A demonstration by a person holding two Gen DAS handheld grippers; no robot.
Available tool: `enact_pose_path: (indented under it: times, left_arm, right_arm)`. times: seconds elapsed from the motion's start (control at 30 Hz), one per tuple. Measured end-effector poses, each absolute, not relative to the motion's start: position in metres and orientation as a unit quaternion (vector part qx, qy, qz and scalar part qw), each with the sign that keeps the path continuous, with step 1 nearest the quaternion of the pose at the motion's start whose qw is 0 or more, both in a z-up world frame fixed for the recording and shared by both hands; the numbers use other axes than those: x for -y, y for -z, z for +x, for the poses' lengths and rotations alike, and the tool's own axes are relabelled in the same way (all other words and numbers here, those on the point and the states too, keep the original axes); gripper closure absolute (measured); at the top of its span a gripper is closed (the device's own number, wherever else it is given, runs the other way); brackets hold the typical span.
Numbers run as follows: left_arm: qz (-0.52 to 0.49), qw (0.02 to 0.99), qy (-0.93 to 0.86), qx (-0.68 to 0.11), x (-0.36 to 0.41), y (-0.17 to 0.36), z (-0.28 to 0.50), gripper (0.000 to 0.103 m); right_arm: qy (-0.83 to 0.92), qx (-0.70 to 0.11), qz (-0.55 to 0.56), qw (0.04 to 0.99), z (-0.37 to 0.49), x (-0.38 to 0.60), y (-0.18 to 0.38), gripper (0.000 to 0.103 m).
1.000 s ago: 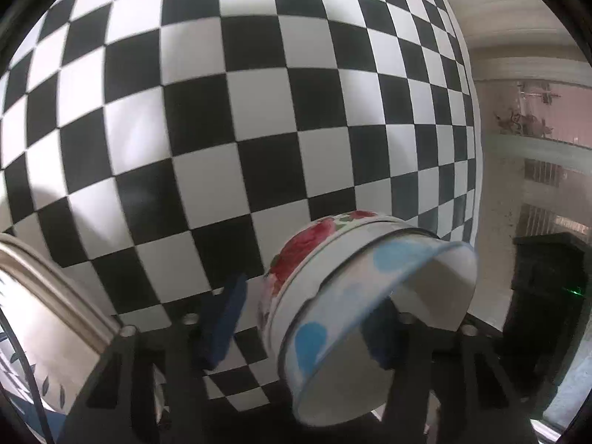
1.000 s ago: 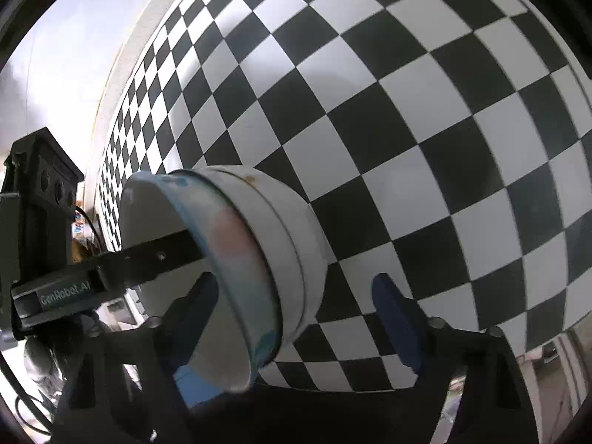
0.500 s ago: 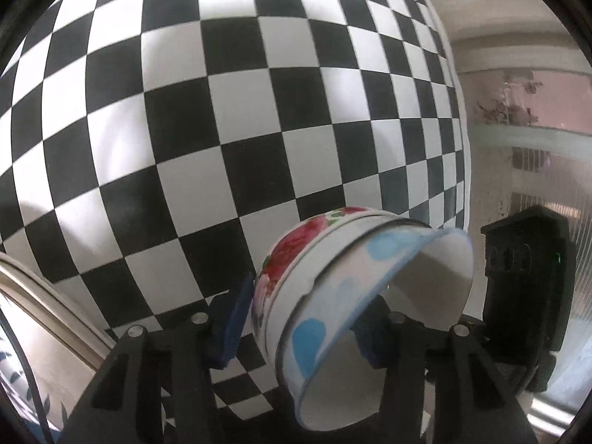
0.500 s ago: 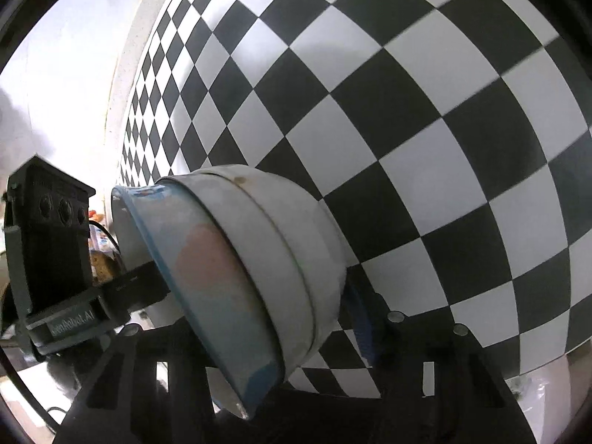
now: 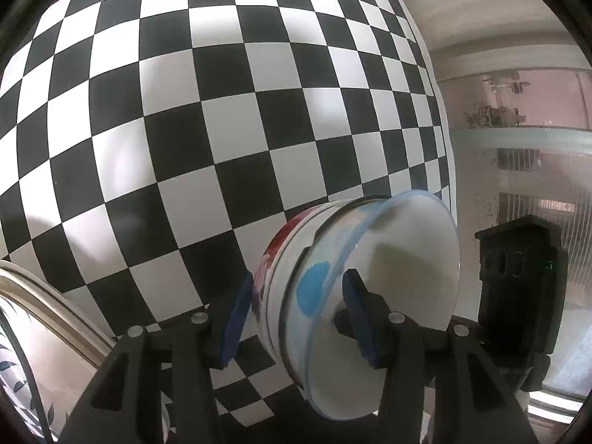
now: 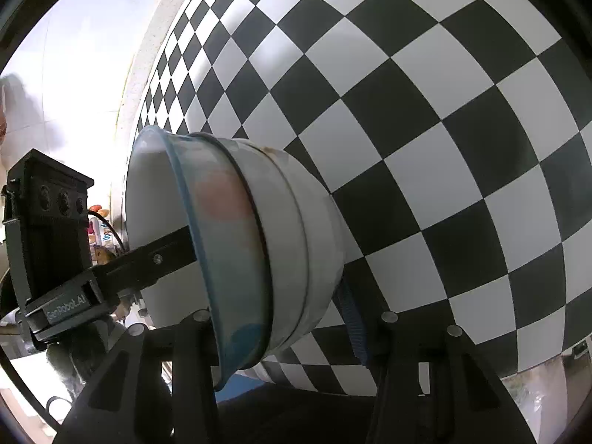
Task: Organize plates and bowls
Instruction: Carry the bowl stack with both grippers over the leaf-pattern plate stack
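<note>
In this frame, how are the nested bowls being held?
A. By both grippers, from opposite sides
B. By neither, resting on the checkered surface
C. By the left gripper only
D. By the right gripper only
A: the left gripper clamps the nested bowls, and the right gripper clamps the opposite side.

A black-and-white checkered tablecloth (image 5: 207, 118) covers the table and fills most of both wrist views. In the left wrist view, a plate (image 5: 48, 329) with a pale rim lies on it at eight o'clock
</note>
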State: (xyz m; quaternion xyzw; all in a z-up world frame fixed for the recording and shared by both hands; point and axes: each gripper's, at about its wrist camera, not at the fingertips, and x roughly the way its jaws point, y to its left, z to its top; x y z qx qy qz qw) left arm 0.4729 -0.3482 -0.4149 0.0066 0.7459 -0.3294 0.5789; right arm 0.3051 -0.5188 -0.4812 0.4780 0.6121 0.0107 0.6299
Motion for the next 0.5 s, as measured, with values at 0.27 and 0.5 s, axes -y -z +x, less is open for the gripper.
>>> enact_pose_path:
  times: [0.27, 0.5]
  left_arm:
    - [0.002, 0.591, 0.337, -0.733, 0.336, 0.395, 0.474, 0.057]
    - [-0.015, 0.614, 0.338, -0.713, 0.313, 0.367, 0.480, 0.057]
  right_arm:
    - [-0.013, -0.613, 0.460, 0.642, 0.308, 0.511, 0.459, 0.054]
    - [-0.029, -0.608, 0.432, 0.666, 0.331, 0.486, 0.425, 0.054]
